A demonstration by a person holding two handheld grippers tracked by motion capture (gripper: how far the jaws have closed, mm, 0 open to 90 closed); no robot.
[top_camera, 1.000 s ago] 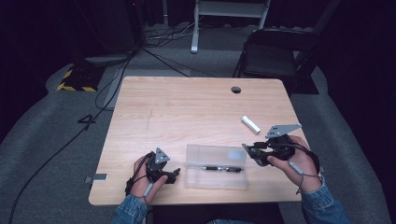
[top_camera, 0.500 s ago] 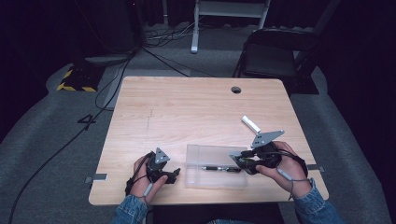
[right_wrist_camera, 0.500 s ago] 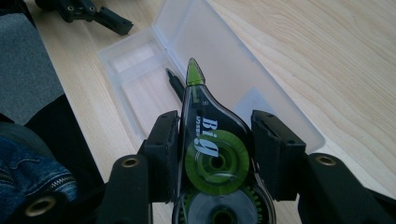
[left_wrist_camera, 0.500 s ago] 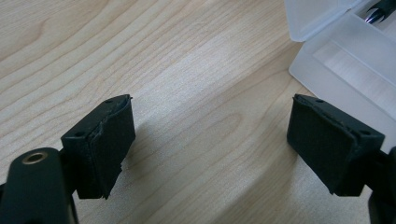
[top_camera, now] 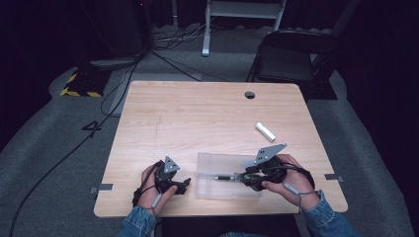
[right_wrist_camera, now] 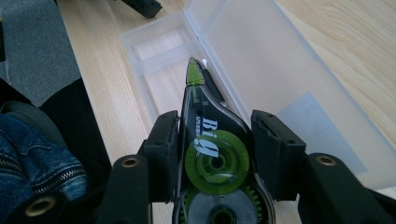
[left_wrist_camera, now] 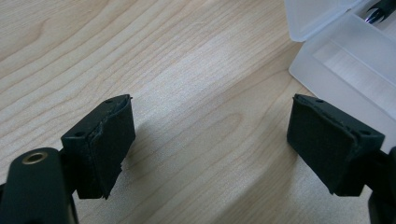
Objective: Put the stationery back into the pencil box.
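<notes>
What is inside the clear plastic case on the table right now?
A black pen lies in the clear plastic case. The right gripper holds a green correction tape dispenser above it, covering part of the pen and the case floor there.

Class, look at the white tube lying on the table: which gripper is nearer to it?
Right. The right gripper sits just below the white tube, over the clear case; the left gripper is farther, down-left.
</notes>
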